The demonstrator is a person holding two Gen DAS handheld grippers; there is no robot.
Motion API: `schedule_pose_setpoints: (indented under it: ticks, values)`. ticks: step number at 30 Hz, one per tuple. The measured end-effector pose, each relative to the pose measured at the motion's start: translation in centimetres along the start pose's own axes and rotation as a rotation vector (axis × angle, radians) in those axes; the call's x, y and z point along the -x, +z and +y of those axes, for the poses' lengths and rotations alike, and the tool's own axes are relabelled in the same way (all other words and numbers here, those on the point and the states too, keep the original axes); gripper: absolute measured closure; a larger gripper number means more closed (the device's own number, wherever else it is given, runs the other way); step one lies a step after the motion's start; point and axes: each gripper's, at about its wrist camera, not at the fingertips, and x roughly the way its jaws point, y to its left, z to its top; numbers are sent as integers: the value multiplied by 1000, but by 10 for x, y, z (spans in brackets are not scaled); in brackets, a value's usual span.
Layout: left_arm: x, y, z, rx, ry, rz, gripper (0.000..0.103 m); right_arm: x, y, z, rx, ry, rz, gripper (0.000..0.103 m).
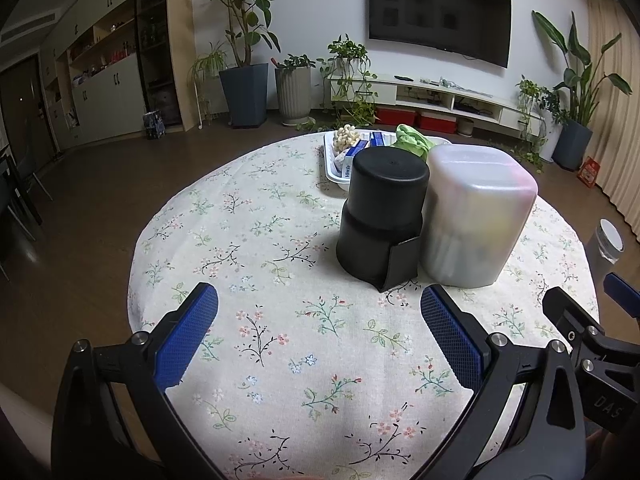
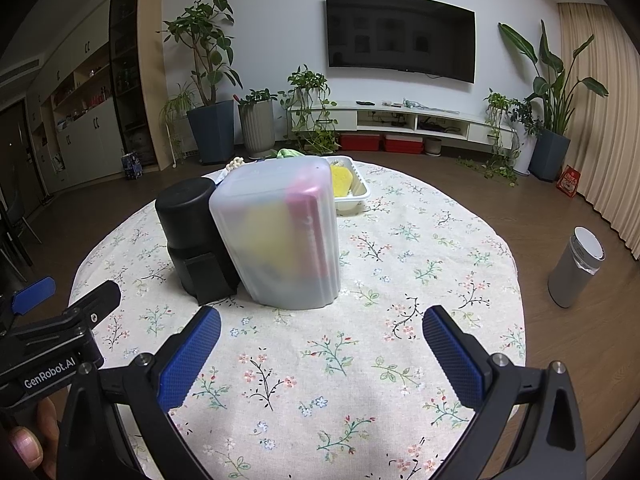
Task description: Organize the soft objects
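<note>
Frosted bin [image 2: 280, 232] beyond both spread jaws

We see a round pot [image 1: 382, 212] left of a box [image 1: 474, 216], touching, on the table [image 1: 280, 340]; a tray [image 1: 334, 172] sits behind.

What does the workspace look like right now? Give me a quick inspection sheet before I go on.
Surface: round table with floral tablecloth.
Job's things: white tray at far side holding yellow sponge, green cloth, blue packs.
Clutter: black container touching frosted translucent bin, both mid-table.
Grippers: left gripper and right gripper open, empty, over the near edge.
Cables: nothing seen.
Surroundings: wall TV, potted plants, grey bin on floor.
</note>
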Motion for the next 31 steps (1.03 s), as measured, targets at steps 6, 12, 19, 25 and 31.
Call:
schedule_pose_setpoints:
  ticks: [6, 12, 19, 25, 31]
  values:
    - [0, 0, 0, -1, 0, 1, 0, 4, -5, 5, -2, 4, 6, 0]
    - [2, 0, -1, 0, 6, -5, 0, 4, -4, 5, -3, 5, 6, 0]
    - [4, 0, -2, -4, 7, -10, 0, 7, -6, 7, -3, 6, 9, 0]
    - [7, 1, -4, -3, 5, -24, 0, 8, -7, 9, -2, 6, 11, 0]
    - [7, 2, -4, 0, -5, -22, 0, 8, -7, 9, -4, 5, 9, 0]
